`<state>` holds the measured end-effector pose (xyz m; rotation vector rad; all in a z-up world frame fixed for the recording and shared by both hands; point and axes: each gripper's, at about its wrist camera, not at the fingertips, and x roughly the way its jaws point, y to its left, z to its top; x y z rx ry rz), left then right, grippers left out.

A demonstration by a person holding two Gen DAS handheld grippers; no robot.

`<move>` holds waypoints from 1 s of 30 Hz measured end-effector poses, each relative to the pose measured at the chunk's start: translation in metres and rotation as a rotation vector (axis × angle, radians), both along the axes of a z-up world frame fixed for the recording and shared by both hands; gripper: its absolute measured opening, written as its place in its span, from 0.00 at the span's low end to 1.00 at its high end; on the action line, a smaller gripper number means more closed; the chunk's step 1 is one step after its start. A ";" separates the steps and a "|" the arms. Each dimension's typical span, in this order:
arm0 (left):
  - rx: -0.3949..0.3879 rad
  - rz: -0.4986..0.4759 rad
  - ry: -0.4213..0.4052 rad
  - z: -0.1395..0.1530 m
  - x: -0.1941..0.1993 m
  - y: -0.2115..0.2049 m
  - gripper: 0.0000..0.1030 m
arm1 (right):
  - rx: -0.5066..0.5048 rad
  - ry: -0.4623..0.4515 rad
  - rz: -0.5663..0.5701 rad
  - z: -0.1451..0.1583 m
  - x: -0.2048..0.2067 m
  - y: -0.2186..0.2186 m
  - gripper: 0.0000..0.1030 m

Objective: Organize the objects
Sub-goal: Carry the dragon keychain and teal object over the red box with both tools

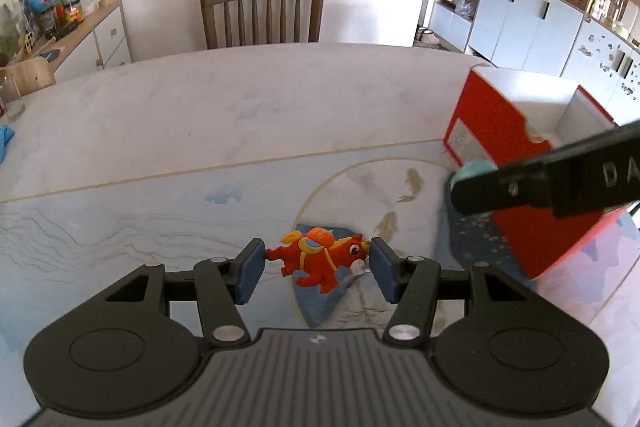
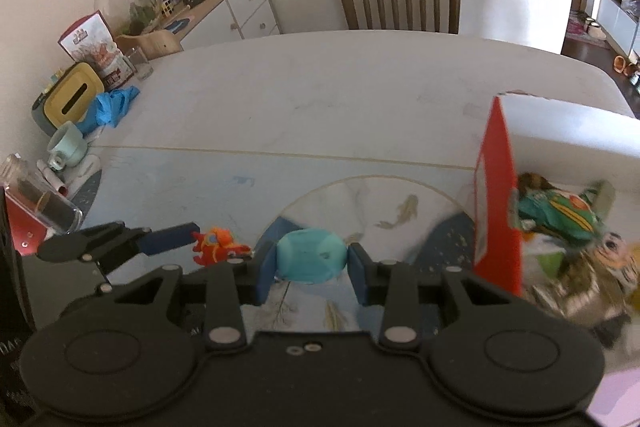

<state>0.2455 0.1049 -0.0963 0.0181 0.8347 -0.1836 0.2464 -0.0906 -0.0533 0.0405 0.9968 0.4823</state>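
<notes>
Your left gripper (image 1: 317, 263) is clamped on the red horse figure (image 1: 320, 259), one blue pad at its tail and the other at its nose, holding it above the illustrated mat (image 1: 160, 219) that covers the near part of the table (image 1: 240, 95). Your right gripper (image 2: 311, 261) is closed on the turquoise ball (image 2: 310, 259), both pads pressed against its sides, also over that mat.

Take the red box (image 1: 496, 131) as your reference. It stands open-topped on the mat, and the ball sits just to its left, close beside its red wall. From the left wrist view the right gripper's finger crosses in front of the box, with the ball at its tip. The horse figure is farther left of the box than the ball. Inside the box you can see a green packet (image 2: 560, 215) and other toys, too blurred to name.

Well beyond the box, a wooden chair (image 1: 262, 13) stands at the table's far edge.
</notes>
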 end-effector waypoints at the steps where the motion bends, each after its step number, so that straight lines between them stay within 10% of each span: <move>1: 0.001 -0.002 -0.001 0.005 -0.002 -0.003 0.55 | 0.004 -0.003 -0.001 0.002 -0.004 -0.004 0.36; 30: 0.036 -0.116 -0.092 0.084 0.006 -0.156 0.55 | 0.020 -0.107 -0.168 0.034 -0.040 -0.211 0.36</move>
